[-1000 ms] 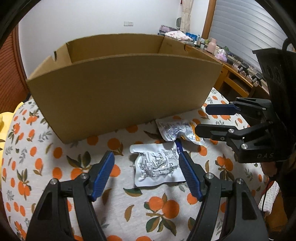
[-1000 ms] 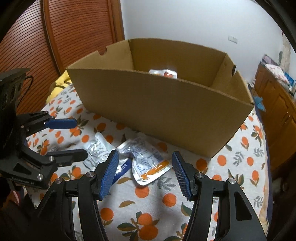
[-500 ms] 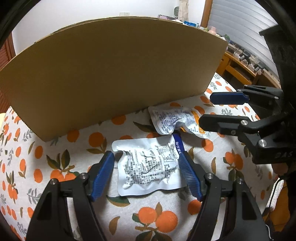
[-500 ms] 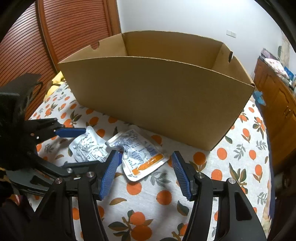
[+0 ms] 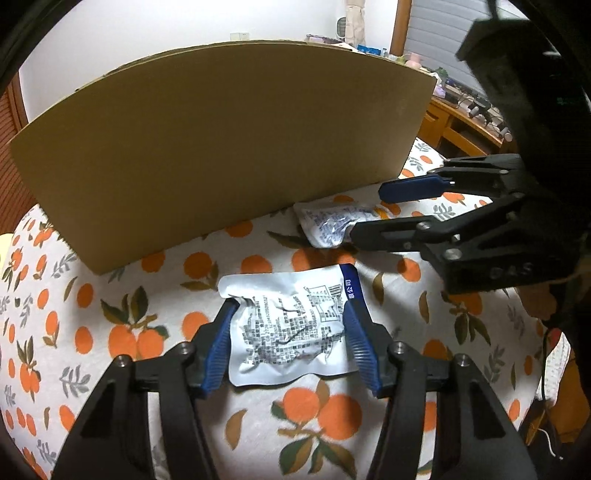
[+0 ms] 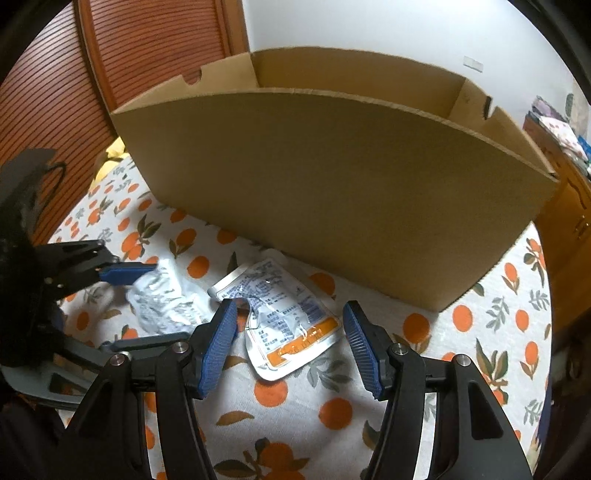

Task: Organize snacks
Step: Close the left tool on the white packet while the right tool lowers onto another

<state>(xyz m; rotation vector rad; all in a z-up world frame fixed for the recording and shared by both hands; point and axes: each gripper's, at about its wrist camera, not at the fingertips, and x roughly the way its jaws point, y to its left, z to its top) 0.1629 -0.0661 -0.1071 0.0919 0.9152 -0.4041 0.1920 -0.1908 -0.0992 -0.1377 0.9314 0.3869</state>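
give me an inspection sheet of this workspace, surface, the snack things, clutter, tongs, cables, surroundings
Surface: tablecloth with an orange-fruit print, lightly rumpled.
Job's things: open cardboard box standing at the back; blue-edged packet and orange-striped packet lying flat in front of it, both printed side up and crinkled.
Clutter: nothing seen on the cloth besides the packets.
Tongs: left tongs pressed against both sides of the blue-edged packet, which buckles between them; right tongs open, straddling the orange-striped packet, pads apart from it.
Cables: thin white wire at the lower right edge of the left wrist view.
Surroundings: slatted wooden door, white wall, wooden sideboard crowded with small items.
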